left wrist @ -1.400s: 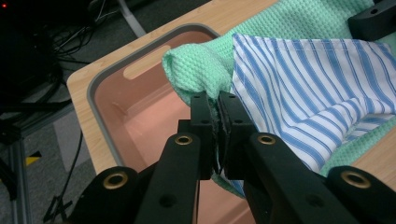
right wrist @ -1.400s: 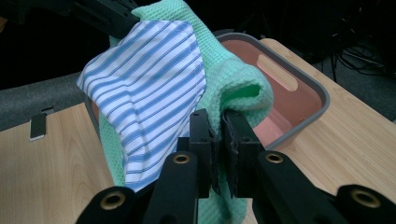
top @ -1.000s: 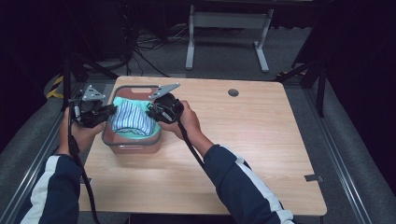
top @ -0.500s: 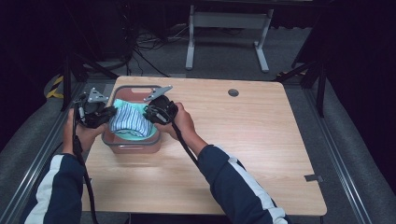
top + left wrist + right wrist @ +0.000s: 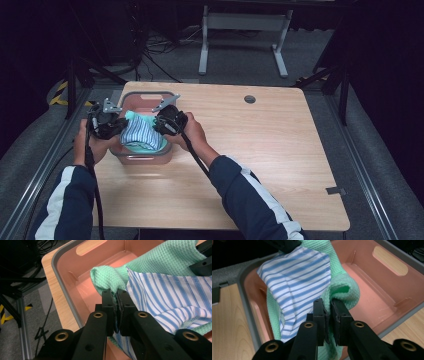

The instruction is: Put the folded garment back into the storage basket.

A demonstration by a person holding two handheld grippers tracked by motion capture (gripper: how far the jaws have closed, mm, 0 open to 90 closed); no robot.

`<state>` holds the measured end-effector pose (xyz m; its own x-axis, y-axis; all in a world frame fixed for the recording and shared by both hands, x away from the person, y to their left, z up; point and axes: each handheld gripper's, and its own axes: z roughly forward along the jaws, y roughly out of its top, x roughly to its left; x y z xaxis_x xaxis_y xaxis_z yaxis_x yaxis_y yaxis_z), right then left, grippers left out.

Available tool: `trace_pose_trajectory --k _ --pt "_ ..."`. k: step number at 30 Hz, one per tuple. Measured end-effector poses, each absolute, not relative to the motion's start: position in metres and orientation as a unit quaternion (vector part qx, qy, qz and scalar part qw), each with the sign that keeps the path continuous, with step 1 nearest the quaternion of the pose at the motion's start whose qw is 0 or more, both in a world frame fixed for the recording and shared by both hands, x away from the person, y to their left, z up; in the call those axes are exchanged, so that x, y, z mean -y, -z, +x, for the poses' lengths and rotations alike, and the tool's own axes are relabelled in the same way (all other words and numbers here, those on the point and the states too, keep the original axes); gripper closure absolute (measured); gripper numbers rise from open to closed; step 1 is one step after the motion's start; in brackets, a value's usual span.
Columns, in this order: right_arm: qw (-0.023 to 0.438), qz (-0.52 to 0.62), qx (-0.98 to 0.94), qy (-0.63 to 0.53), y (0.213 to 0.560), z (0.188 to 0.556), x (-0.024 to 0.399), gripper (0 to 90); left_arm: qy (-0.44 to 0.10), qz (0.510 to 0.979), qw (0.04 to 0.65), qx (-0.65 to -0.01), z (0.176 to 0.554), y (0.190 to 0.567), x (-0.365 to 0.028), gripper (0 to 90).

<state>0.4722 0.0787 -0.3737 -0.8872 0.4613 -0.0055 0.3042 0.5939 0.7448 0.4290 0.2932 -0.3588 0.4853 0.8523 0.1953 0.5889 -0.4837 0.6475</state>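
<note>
In the high view, a pink plastic basin [image 5: 142, 100] with a grey rim stands at the left part of the wooden surface [image 5: 280, 150]. Over it the left tongs [image 5: 121, 125] and the right tongs [image 5: 159, 126] hold a cloth bundle [image 5: 142, 135] between them. Its long axis runs from one hand to the other, left to right.

In the left gripper view, the left tongs [image 5: 115, 293] are pressed together on a fold of the green waffle-knit cloth [image 5: 110, 277]. A thin white fabric with blue stripes [image 5: 170, 297] lies against it, above the smooth basin [image 5: 65, 277].

In the right gripper view, the right tongs [image 5: 328, 303] pinch the green cloth [image 5: 342, 290] at its rounded fold. The striped fabric [image 5: 297, 282] hangs flat beside it over the basin [image 5: 374, 290].
</note>
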Motion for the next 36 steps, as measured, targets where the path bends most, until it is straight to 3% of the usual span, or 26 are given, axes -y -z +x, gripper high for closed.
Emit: trace_pose_trajectory --k 25,36 --pt "0.088 0.224 -0.895 -0.375 0.396 0.479 -0.084 79.0 -0.247 0.835 0.217 -0.441 0.434 0.382 -0.294 84.6" --pt "0.099 0.231 -0.895 -0.369 0.396 0.482 -0.081 75.3 -0.251 0.832 0.218 -0.444 0.434 0.384 -0.293 76.3"
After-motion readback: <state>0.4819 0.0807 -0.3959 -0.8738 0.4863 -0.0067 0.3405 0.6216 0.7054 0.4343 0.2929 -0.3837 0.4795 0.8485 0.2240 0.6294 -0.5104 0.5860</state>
